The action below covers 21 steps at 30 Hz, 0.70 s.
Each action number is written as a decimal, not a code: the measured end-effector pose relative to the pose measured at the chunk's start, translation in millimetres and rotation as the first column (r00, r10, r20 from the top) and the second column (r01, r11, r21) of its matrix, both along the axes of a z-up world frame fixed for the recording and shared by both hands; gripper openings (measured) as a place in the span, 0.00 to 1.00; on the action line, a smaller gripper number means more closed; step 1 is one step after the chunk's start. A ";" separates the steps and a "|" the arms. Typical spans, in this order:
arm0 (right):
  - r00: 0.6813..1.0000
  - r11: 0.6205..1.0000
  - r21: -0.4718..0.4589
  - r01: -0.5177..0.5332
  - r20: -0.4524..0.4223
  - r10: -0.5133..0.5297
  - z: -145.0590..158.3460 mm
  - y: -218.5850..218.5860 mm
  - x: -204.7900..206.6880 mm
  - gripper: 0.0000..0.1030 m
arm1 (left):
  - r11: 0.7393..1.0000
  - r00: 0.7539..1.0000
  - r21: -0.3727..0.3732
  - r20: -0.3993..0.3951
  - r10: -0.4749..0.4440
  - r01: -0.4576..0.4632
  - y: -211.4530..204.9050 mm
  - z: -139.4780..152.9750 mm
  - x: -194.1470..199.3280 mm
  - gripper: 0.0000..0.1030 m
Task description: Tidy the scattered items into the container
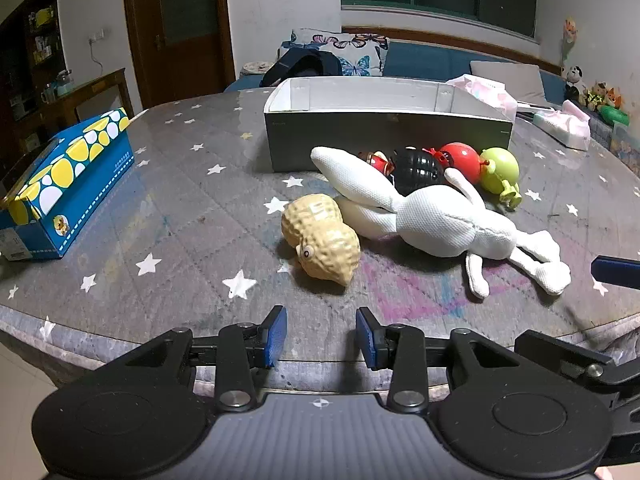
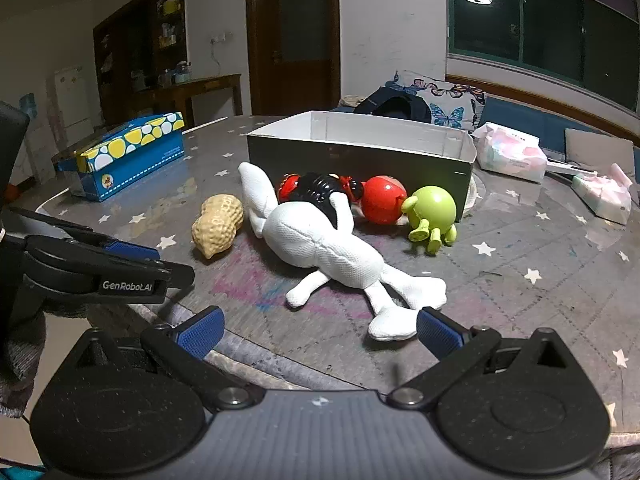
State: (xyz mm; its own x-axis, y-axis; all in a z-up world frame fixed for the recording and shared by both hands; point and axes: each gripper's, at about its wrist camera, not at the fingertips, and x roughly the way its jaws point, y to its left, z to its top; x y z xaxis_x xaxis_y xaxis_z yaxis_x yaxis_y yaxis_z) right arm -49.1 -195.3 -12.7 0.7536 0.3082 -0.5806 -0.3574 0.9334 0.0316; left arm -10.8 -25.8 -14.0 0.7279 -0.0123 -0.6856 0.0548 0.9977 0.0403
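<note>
Left hand-held gripper [image 1: 321, 335] nearest the lens, blue pads spread, nothing between them, hanging over the near edge of the grey star-patterned surface [image 1: 180, 216]. Right hand-held gripper [image 2: 320, 332] spread wider, also empty; one foot of the white fabric plush rabbit [image 2: 324, 248] lies just inside its right pad. Tan peanut-shaped toy [image 1: 320, 236] lies beside the rabbit. Black ridged toy [image 1: 418, 168], red round toy [image 1: 460, 160] and green round toy [image 1: 498, 170] sit in a row against the front wall of the open dark cardboard box [image 1: 384, 136]. Blue-and-yellow tissue box [image 1: 68, 184] far left.
</note>
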 end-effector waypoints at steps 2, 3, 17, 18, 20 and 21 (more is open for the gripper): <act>1.000 1.000 -0.003 -0.002 -0.001 0.002 -0.3 0.8 -0.5 1.00 | 1.000 1.000 0.001 -0.005 0.001 -0.001 0.1 -0.7 0.3 0.39; 1.000 1.000 -0.004 -0.002 -0.001 0.002 -0.7 0.9 -0.6 1.00 | 1.000 1.000 0.001 -0.008 0.002 -0.002 0.2 -1.2 0.4 0.39; 1.000 1.000 -0.008 -0.002 -0.019 0.002 -3.7 0.3 1.7 1.00 | 1.000 1.000 0.000 -0.021 -0.001 0.001 -1.1 -3.2 1.4 0.39; 1.000 1.000 -0.007 -0.001 -0.020 0.001 -3.9 0.0 2.2 1.00 | 1.000 1.000 0.001 -0.020 -0.001 0.001 -1.1 -3.3 1.3 0.39; 1.000 1.000 -0.008 0.000 -0.022 -0.001 -4.7 -0.3 3.1 1.00 | 1.000 1.000 0.003 -0.020 -0.002 0.002 -1.5 -3.2 1.4 0.39; 1.000 1.000 -0.008 0.001 -0.024 -0.001 -5.0 -0.5 3.6 1.00 | 1.000 1.000 0.003 -0.020 -0.002 0.002 -1.6 -3.3 1.6 0.39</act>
